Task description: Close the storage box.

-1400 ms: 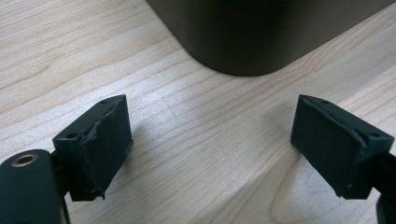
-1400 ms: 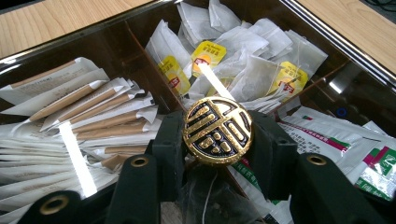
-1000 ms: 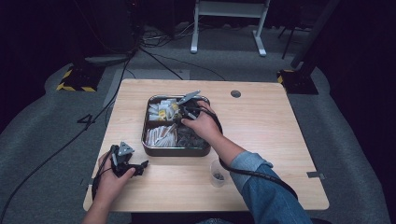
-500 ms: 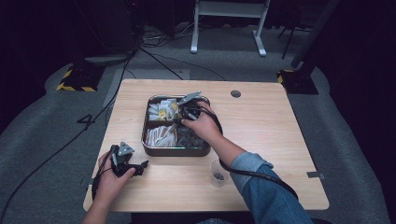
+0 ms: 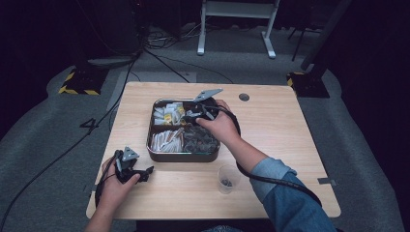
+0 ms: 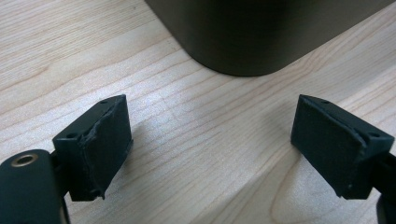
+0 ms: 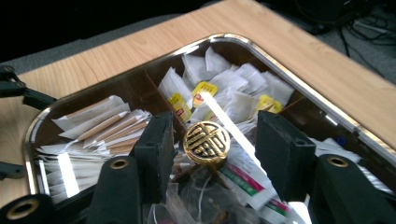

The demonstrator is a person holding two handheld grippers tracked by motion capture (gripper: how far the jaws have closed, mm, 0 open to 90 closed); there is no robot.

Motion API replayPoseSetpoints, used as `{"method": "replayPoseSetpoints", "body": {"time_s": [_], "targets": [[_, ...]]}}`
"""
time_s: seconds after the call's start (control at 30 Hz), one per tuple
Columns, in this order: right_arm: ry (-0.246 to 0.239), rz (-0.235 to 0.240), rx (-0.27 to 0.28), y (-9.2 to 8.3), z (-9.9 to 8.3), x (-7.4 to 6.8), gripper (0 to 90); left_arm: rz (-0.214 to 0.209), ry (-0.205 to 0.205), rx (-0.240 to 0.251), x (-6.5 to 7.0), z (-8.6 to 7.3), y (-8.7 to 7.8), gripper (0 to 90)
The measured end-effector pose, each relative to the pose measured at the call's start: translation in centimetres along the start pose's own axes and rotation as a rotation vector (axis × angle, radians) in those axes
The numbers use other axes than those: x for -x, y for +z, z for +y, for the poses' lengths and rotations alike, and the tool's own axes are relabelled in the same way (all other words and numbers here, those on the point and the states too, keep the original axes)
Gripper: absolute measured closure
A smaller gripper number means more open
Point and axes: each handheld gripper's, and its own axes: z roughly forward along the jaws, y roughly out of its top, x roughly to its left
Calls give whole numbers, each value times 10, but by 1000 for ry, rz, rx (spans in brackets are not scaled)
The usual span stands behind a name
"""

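Observation:
A metal tray (image 5: 183,157) with compartments sits mid-table, holding white sachets (image 5: 168,113), paper sticks (image 5: 165,141) and dark packets (image 5: 197,140). My right gripper (image 5: 194,116) hovers over the tray's back half. In the right gripper view its jaws (image 7: 212,135) have just been opening; a round gold knob (image 7: 206,142) stands between them with a gap on each side. My left gripper (image 5: 142,171) rests on the table near the tray's front-left corner. In the left gripper view it (image 6: 210,140) is open with bare wood between the pads, facing the tray wall (image 6: 261,37).
A small clear plastic cup (image 5: 227,178) with something dark in the bottom stands on the table (image 5: 285,145) just in front of the tray's right corner, beside my right forearm. A cable hole (image 5: 244,97) lies at the back right. Cables trail from both grippers.
The right gripper has lifted a little and shifted slightly back over the tray. The left hand has stayed where it was.

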Motion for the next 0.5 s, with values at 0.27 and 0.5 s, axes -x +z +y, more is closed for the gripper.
{"method": "replayPoseSetpoints", "body": {"time_s": [0.27,0.5], "targets": [[-20,15,43,-48,0,7,453,-3,12,-1,-1,-1,-1,127],[-66,0,61,-79,-12,12,444,-1,2,3,-2,-4,-4,135]]}}
